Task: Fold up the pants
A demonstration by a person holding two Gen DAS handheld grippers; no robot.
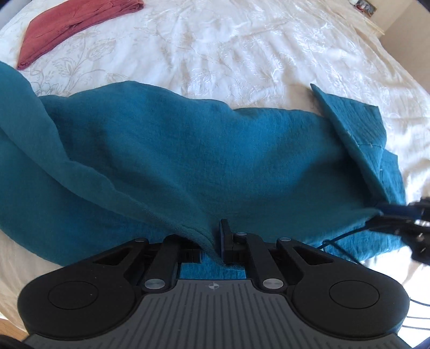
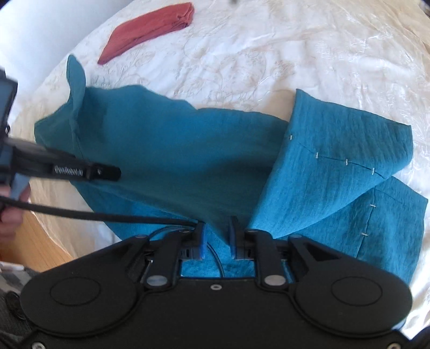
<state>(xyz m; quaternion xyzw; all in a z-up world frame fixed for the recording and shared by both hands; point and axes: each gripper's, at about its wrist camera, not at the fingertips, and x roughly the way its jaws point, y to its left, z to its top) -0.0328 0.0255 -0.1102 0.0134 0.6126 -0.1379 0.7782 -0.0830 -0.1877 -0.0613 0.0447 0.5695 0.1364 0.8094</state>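
Observation:
Teal pants (image 1: 188,150) lie crosswise on a white embroidered bedspread (image 1: 242,53), with a folded-over end at the right (image 2: 349,145). My left gripper (image 1: 212,239) is shut on a fold of the pants' near edge, and the cloth drapes over its left finger. My right gripper (image 2: 216,236) pinches a ridge of the teal cloth (image 2: 188,161) at the near edge. The right gripper shows blurred at the right of the left wrist view (image 1: 397,214). The left gripper shows at the left of the right wrist view (image 2: 80,169).
A folded dusty-red garment (image 1: 72,24) lies at the far left of the bed; it also shows in the right wrist view (image 2: 147,26). Wooden floor (image 2: 40,236) shows past the bed's near left edge. A hand (image 2: 10,212) holds the left gripper.

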